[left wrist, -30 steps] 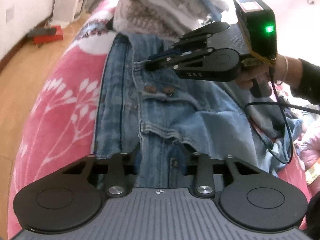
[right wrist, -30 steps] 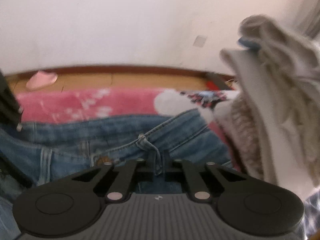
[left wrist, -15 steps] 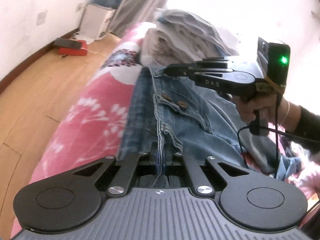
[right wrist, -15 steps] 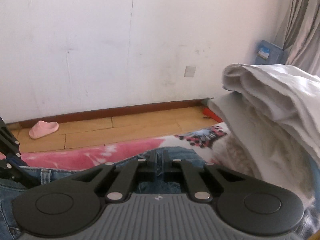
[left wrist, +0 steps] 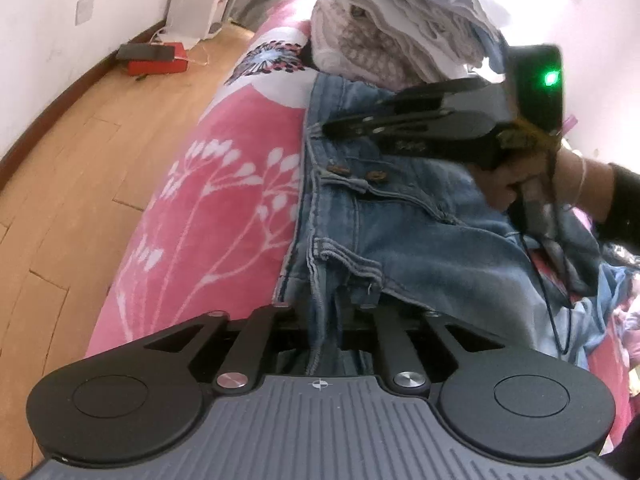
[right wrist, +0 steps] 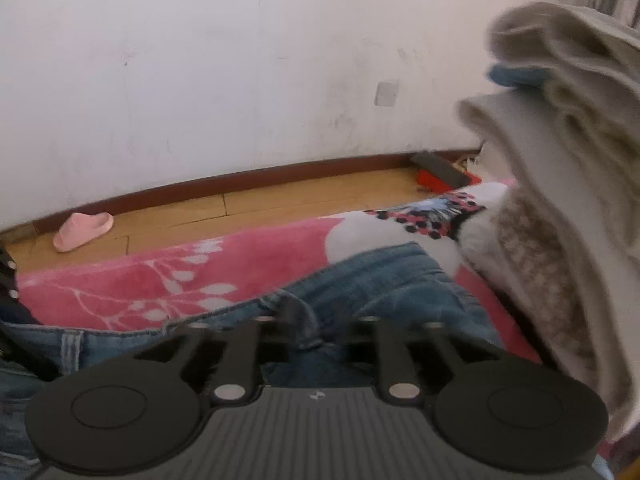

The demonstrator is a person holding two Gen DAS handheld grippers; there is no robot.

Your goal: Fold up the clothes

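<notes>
Underneath everything is the pink blanket (left wrist: 224, 216) with its white branch print, spread over the bed beside the wooden floor (left wrist: 60, 200). Next in size, the blue jeans (left wrist: 420, 232) lie stretched along the blanket's edge, waistband side toward the floor, with two brown buttons showing near the fly. At their far end a stack of folded clothes (left wrist: 400, 36) in pale greys and whites sits on the blanket, just touching the denim; from my right wrist view the same stack (right wrist: 560, 184) rises at the right, close and blurred.

My left gripper (left wrist: 324, 320) is pinched together on a bunched seam of the jeans, the cloth running straight down between its fingers. My right gripper (left wrist: 332, 128) reaches in from the right over the far part of the jeans, my right hand (left wrist: 524, 184) wrapped round its handle and a green light glowing on its back. In its own view the right gripper (right wrist: 310, 328) has a fold of denim caught between the fingers, drawn in tight on it.

Smaller things sit on the floor: a red box (left wrist: 158, 65) near the wall, and a pink slipper (right wrist: 82, 232) by the skirting.
</notes>
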